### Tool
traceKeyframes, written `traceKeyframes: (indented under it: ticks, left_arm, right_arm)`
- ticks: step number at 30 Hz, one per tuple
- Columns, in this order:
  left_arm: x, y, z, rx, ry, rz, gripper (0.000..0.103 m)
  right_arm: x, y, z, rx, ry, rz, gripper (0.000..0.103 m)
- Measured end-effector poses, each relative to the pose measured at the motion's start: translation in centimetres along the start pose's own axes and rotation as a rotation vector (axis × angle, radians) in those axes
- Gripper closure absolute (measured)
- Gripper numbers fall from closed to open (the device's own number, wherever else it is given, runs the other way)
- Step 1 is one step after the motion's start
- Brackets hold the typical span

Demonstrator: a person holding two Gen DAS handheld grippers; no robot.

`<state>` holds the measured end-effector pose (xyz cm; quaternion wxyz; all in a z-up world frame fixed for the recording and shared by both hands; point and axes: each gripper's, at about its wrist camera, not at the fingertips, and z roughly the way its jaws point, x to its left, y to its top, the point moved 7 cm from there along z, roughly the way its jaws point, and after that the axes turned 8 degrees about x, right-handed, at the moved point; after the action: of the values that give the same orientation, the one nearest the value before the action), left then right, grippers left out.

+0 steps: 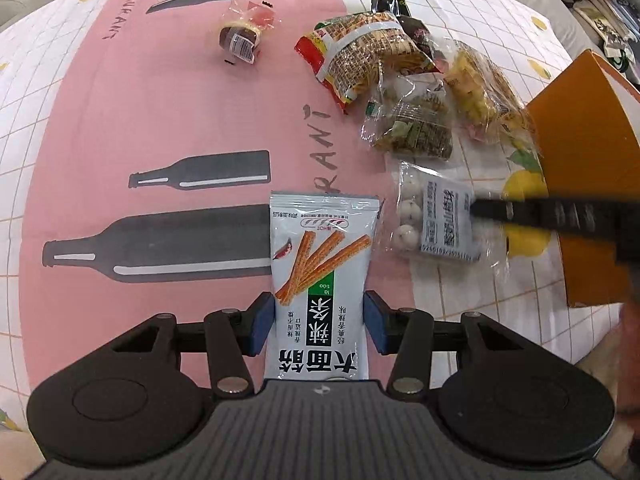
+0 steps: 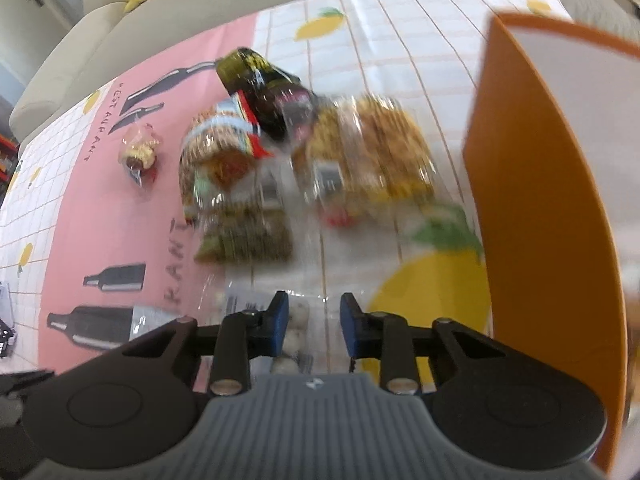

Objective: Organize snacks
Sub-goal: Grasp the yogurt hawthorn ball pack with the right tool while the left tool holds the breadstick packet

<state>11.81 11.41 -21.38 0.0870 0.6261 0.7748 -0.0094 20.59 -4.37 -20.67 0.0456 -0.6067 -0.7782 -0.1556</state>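
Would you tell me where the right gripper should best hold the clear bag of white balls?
Probably the near edge of the bag of white balls, approached low from the front: it lies flat, and the right gripper straddles that end, fingers open.

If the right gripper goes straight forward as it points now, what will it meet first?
Probably the clear bag of white balls, already partly between the open right gripper; beyond lies the green snack pack. Blur leaves depth unclear.

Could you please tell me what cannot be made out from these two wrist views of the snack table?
- Orange cardboard box: interior unseen; cut off by the frame edge in both views.
- Clear bag of white round candies: partly covered by the right gripper in both views.
- Heap of clear-wrapped snack packs: motion-blurred in the right wrist view.
- White spicy-stick packet: bottom hidden by the left gripper.
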Motion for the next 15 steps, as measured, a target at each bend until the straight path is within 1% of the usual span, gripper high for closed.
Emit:
traceKeyframes:
  ticks: [4,6,9,10,11,12,13,15]
  left_arm:
    - [0.0,0.1,-0.1,-0.001,0.000,0.002,0.047]
    - [0.0,0.1,-0.1,-0.005,0.001,0.001,0.047]
    - [0.0,0.2,-0.2,-0.008,0.017,0.013,0.046]
    - [0.1,0.1,-0.2,-0.007,0.027,0.021,0.043]
    - [0.2,0.1,-0.1,-0.003,0.033,0.026,0.042]
    - [0.3,0.1,-0.1,0.003,0.036,0.031,0.042]
    - [0.3,0.1,-0.1,0.007,0.038,0.032,0.040]
    - [0.5,0.1,-0.1,0.014,0.046,0.035,0.038]
  right_arm:
    - [0.5,-2.6,-0.4,0.052,0.053,0.007,0.077]
    - [1.0,-3.3,-0.7,0.051,0.048,-0.038,0.077]
    - [1.8,-3.5,-1.4,0.017,0.028,-0.151,0.073]
    - [2.1,-3.4,-1.6,0.006,0.019,-0.200,0.067]
    - [2.5,-3.2,-1.8,-0.001,0.009,-0.257,0.062]
    - [3.0,-3.1,-1.9,-0.004,-0.002,-0.323,0.049]
    - [3.3,-2.9,-1.9,-0.004,-0.012,-0.381,0.040]
    - [4.0,-2.5,-1.5,-0.002,-0.047,-0.500,0.032]
